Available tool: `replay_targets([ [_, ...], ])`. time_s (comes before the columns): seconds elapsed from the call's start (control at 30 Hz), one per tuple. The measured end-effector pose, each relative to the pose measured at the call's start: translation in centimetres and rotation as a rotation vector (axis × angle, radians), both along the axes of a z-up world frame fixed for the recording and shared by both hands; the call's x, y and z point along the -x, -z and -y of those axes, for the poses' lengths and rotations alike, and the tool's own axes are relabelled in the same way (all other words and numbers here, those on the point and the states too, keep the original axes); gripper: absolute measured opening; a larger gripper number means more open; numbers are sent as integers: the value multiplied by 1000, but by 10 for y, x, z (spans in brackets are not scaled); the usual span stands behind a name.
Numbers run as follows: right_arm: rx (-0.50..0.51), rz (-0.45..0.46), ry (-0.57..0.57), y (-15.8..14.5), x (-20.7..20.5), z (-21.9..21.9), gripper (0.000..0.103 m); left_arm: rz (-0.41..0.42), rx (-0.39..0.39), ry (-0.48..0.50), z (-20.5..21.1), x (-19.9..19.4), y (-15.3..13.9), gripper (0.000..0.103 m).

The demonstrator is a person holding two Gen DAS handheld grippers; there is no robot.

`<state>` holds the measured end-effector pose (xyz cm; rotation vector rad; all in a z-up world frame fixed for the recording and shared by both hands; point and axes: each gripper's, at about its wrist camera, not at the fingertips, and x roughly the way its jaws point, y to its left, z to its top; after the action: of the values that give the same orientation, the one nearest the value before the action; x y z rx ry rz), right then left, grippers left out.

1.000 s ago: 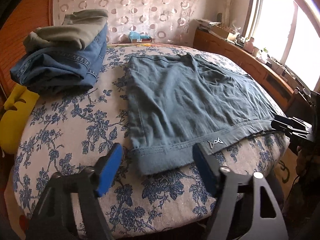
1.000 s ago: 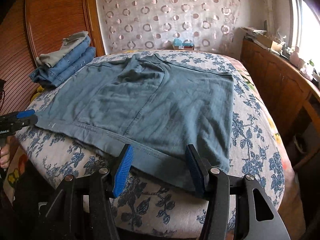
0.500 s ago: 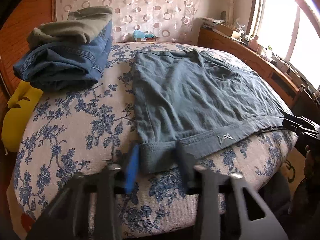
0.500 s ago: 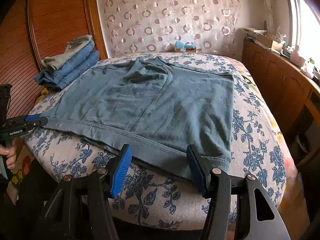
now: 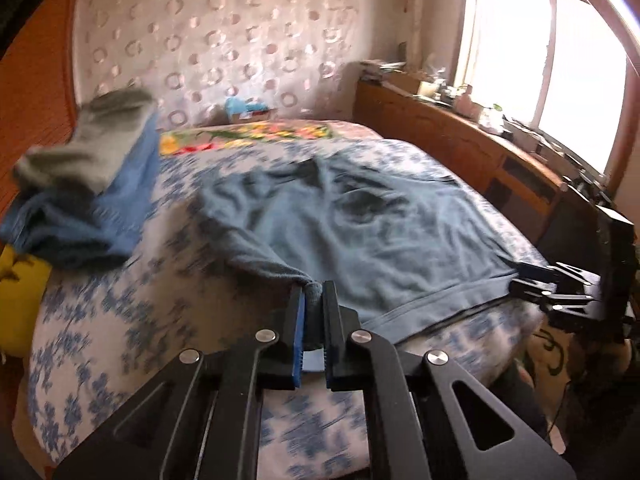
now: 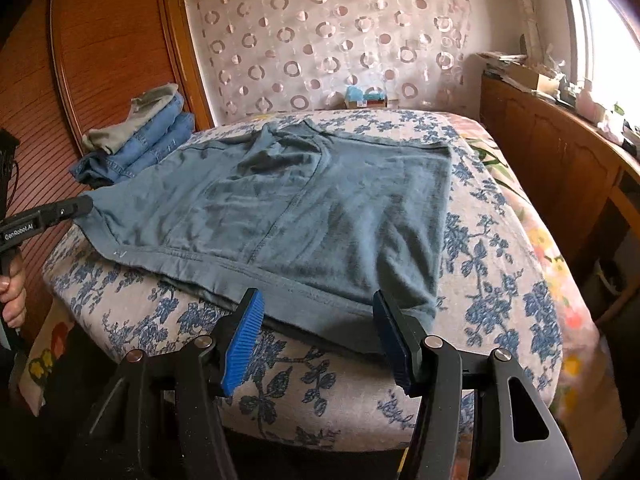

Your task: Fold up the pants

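Note:
Grey-blue pants (image 5: pixel 360 232) lie spread on the floral bed (image 5: pixel 120 320); they also show in the right wrist view (image 6: pixel 304 216). My left gripper (image 5: pixel 314 300) is shut on the pants' near left corner and holds it lifted off the bed; it shows at the left of the right wrist view (image 6: pixel 80 206). My right gripper (image 6: pixel 320 320) is open, its blue pads on either side of the waistband's near edge, close to the right corner. It shows at the right of the left wrist view (image 5: pixel 532 280).
A stack of folded jeans and olive pants (image 6: pixel 136 144) sits at the bed's far left by a wooden panel. A yellow cushion (image 5: pixel 20 300) lies at the left edge. A wooden cabinet (image 6: pixel 560 168) runs along the right under the window.
My left gripper closed on the pants' corner and lifted it, bunching the cloth. My right gripper stayed open at the waistband edge and shifted only slightly.

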<state>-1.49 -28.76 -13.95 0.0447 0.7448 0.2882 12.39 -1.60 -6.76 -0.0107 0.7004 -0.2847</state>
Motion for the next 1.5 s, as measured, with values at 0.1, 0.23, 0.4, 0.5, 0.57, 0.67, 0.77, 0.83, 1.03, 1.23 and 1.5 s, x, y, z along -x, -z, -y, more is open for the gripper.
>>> replay_targets([
  [0.1,18,19,-8,-5,-7,1,59,1,-12,40,21,-10,-6,8],
  [0.23,14,30,-4,-10,-16,9,59,1,-14,94,49,-22,-12,8],
  [0.4,17,37,-1,-9,-23,18,59,-13,-7,168,84,-33,-12,8],
  [0.5,11,27,-1,-6,-28,20,59,-19,-5,205,99,-33,-13,8],
  [0.57,9,22,-3,-5,-31,19,59,-18,-2,209,104,-33,-16,8],
  [0.67,12,19,-9,-6,-35,17,59,-18,-12,182,103,-32,-21,17],
  [0.77,11,18,-14,-6,-39,12,59,-8,-8,178,97,-32,-24,40],
  [0.83,2,19,-15,-6,-43,8,59,0,-3,172,88,-32,-27,48],
  [1.03,-21,23,-34,-6,-60,-12,59,32,-8,141,59,-35,-28,80],
  [1.23,-33,4,-88,4,-73,-41,59,18,-16,73,29,-47,-10,81],
  [1.5,-7,-38,-172,15,-86,-73,46,-55,-47,44,9,-57,27,81],
])
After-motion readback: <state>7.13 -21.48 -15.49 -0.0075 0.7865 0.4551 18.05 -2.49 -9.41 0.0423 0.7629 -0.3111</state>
